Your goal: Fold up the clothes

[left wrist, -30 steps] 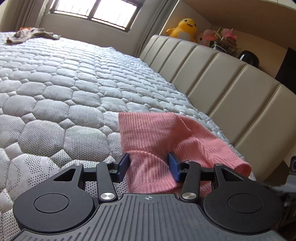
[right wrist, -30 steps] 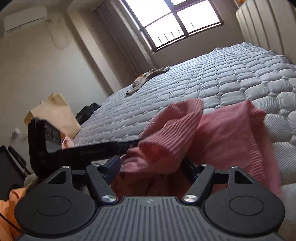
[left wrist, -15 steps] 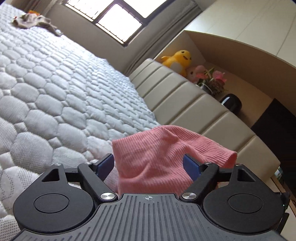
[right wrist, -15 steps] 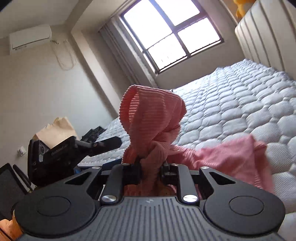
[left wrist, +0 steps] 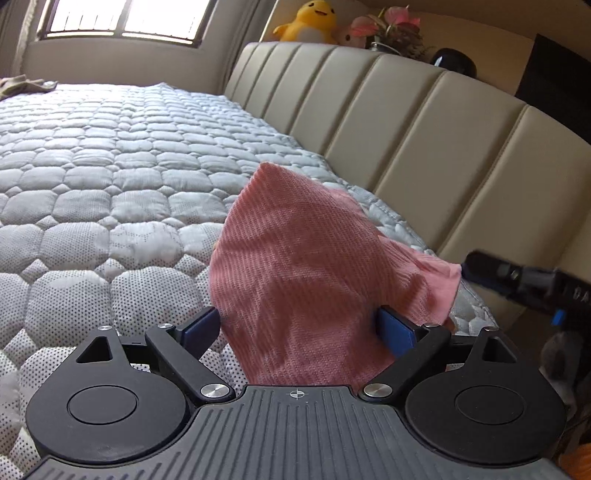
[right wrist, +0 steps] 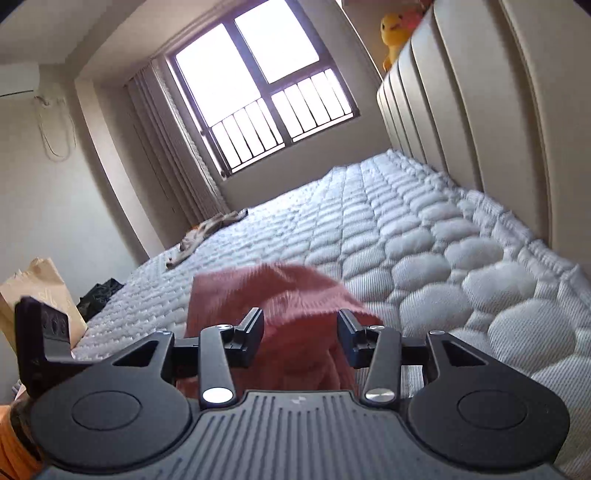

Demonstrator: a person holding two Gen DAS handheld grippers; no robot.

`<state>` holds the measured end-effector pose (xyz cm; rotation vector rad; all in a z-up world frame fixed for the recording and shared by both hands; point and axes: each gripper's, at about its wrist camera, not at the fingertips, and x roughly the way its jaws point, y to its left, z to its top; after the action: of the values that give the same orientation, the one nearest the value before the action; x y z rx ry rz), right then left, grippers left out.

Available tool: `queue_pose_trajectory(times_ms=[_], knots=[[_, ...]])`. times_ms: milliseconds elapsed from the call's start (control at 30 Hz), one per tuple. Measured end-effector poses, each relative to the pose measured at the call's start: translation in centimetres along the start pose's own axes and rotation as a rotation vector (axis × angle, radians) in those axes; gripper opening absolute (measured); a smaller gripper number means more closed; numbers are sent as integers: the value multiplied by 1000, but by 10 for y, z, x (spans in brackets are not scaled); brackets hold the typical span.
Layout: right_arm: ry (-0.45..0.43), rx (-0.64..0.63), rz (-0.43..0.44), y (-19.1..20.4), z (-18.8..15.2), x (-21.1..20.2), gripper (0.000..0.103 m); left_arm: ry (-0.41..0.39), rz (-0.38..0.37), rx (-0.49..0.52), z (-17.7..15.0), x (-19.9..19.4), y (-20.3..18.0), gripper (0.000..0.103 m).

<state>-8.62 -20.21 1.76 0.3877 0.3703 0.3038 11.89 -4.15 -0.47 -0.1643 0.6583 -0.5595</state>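
Observation:
A pink ribbed garment [left wrist: 295, 266] lies bunched on the grey quilted mattress [left wrist: 110, 177] near its front corner by the headboard. My left gripper [left wrist: 299, 328] is open, its blue-padded fingers standing wide on either side of the raised cloth without pinching it. In the right wrist view the same pink garment [right wrist: 280, 295] lies between and beyond my right gripper [right wrist: 301, 332], whose jaws are open and apart from the cloth. The right gripper also shows at the right edge of the left wrist view [left wrist: 524, 280].
A beige padded headboard [left wrist: 406, 122] runs along the right. A yellow plush toy [left wrist: 306, 20], flowers and a dark round object sit on the ledge above. Another crumpled garment [right wrist: 210, 232] lies far across the bed. A paper bag [right wrist: 33, 291] stands beside the bed.
My right gripper, shut on a bunch of pink cloth half a second ago, has opened and the cloth has dropped. The left gripper stays open; the garment is bunched higher between its fingers.

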Motion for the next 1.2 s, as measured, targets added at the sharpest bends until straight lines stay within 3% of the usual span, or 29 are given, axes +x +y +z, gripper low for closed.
queue_pose_trajectory(times_ms=[133, 233, 333, 400, 467, 500, 600, 733, 800, 900, 1000, 1067, 1200], knots=[[-39, -56, 36, 10, 20, 12, 44, -2, 24, 29, -1, -2, -4, 96], [40, -86, 51, 15, 8, 44, 53, -7, 37, 30, 0, -8, -2, 96], [169, -116, -41, 9, -23, 81, 57, -49, 63, 52, 5, -23, -3, 94], [155, -58, -33, 1, -33, 81, 60, -135, 18, 67, 14, -43, -2, 95], [147, -51, -32, -1, -34, 73, 62, -192, -96, 61, 27, -52, -1, 95], [145, -70, -40, 1, -33, 71, 63, -209, -159, 53, 35, -52, -1, 95], [142, -138, -60, 10, -33, 64, 63, -206, -240, 38, 54, -33, -3, 95], [114, -191, -61, 21, -28, 46, 63, -19, -114, -14, 60, 28, 0, 95], [80, -209, -27, 28, -23, 33, 63, 32, -68, 5, 49, 44, 1, 95], [50, -307, 55, 44, -28, 21, 69, 47, -50, 22, 39, 49, 6, 95], [117, -386, 53, 50, -49, 34, 74, 52, -47, 31, 39, 48, 9, 95], [167, -336, 28, 41, -61, 45, 74, 52, -41, 48, 40, 50, 7, 95], [167, -282, 32, 35, -63, 44, 74, 49, -31, 55, 40, 49, 6, 96]])
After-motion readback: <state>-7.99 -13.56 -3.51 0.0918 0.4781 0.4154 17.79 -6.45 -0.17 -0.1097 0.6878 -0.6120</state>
